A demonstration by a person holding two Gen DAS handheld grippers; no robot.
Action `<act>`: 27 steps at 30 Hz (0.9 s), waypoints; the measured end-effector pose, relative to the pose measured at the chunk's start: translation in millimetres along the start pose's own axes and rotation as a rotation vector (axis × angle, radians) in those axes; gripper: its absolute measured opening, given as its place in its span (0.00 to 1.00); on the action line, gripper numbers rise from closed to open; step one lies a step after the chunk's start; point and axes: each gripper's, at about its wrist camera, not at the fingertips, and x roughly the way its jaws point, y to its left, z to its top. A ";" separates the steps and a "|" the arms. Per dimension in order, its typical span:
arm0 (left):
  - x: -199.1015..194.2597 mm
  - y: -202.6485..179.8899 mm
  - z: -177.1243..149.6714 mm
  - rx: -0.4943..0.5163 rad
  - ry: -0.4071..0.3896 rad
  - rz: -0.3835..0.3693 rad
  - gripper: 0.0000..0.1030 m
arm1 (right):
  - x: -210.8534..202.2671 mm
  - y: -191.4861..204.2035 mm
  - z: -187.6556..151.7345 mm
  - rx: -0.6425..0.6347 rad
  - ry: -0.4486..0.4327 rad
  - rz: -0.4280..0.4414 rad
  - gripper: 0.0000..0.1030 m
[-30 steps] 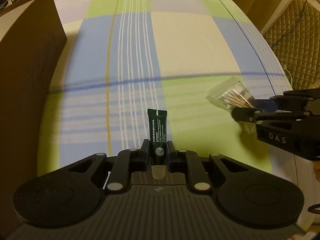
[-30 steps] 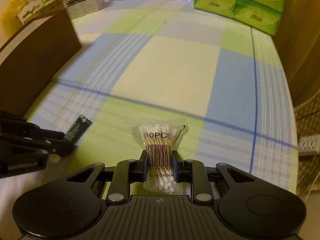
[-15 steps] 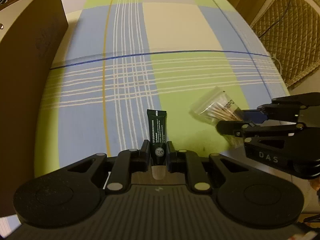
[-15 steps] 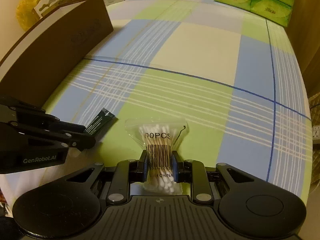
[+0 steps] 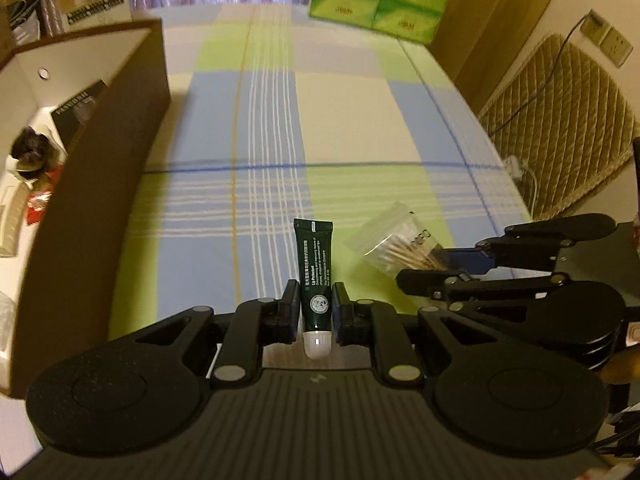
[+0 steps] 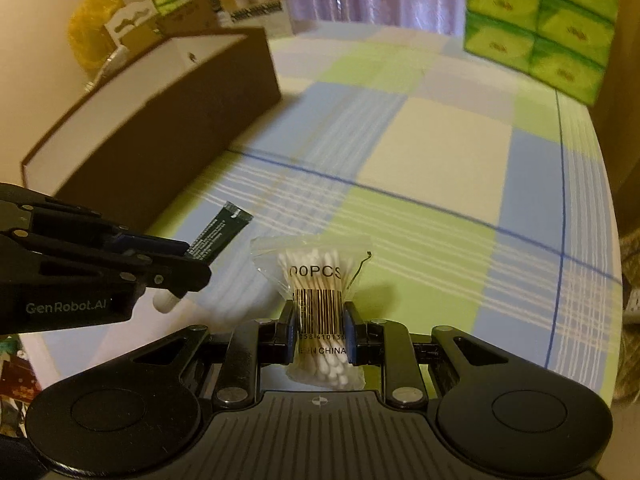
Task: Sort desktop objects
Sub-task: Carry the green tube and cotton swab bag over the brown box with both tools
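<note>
Your left gripper (image 5: pixel 316 312) pinches the green tube (image 5: pixel 314 272); your right gripper (image 6: pixel 319 326) pinches the cotton swab bag (image 6: pixel 316 280), hiding its label's edges.

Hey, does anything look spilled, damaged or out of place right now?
Nothing stands out. The left gripper holds the dark green tube squarely, the right gripper pinches the intact cotton swab bag, and the brown box sits upright.

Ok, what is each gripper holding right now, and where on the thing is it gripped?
The left gripper pinches the dark green tube low down, just above its white cap. The right gripper clamps the bag of cotton swabs across its middle, at the barcode.
</note>
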 end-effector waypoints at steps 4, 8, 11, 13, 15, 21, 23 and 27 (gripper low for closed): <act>-22.0 6.7 -4.9 -0.018 -0.043 -0.005 0.12 | -10.5 16.2 8.0 -0.024 -0.033 0.022 0.20; -44.1 16.1 -11.6 -0.038 -0.088 -0.006 0.12 | -18.8 33.0 16.4 -0.047 -0.067 0.043 0.20; -60.6 25.8 -17.8 -0.060 -0.121 -0.002 0.12 | -23.9 46.7 24.5 -0.064 -0.090 0.068 0.20; -71.6 35.2 -22.7 -0.076 -0.143 0.005 0.12 | -25.7 56.8 30.7 -0.075 -0.102 0.087 0.20; -82.5 46.0 -27.5 -0.095 -0.161 0.017 0.12 | -26.4 68.8 36.6 -0.088 -0.111 0.111 0.20; -109.9 86.5 -42.0 -0.167 -0.201 0.071 0.12 | -25.7 109.0 55.4 -0.133 -0.136 0.192 0.20; -118.8 100.9 -45.7 -0.191 -0.215 0.093 0.12 | -24.3 123.1 62.6 -0.150 -0.146 0.216 0.20; -132.9 128.6 -48.9 -0.227 -0.239 0.133 0.12 | -17.2 149.2 79.4 -0.184 -0.161 0.257 0.20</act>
